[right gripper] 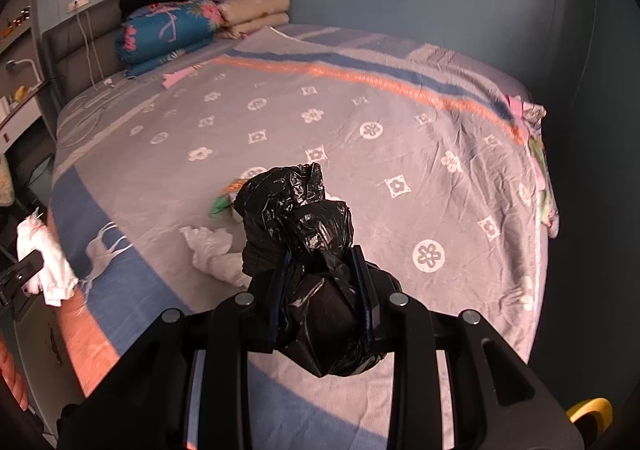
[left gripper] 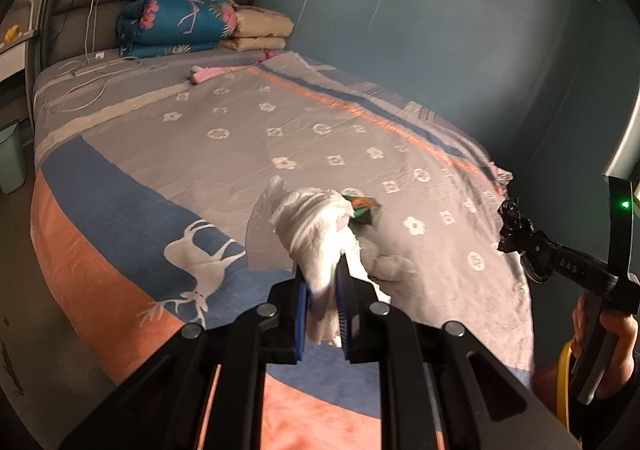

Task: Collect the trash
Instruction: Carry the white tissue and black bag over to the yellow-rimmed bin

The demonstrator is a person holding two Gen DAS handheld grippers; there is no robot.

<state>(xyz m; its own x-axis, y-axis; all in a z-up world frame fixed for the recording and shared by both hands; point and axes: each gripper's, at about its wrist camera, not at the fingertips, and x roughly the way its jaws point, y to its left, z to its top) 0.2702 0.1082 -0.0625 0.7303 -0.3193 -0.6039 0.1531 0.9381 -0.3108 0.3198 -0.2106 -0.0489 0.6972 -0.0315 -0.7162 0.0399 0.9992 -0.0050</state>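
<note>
Clamped between the blue pads of my left gripper [left gripper: 324, 306], the white tissue wad [left gripper: 316, 234] is hanging clear above the bed [left gripper: 120, 154]; 1 crumpled tissue [left gripper: 386, 264] and 1 green wrapper [left gripper: 362, 206] are lying beyond it.

Wedged in my right gripper [right gripper: 322, 290], jaws closed on it, the black bag [right gripper: 304, 218] is riding above the bed too. I'm judging 2 pieces collected, 2 left.

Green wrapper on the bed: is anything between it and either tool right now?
Yes. Both tools are full: the left tool is shut on white tissue, the right tool on a crumpled black bag. Each load hangs in front of the green wrapper, partly hiding it; another tissue wad lies beside it on the bedspread.
</note>
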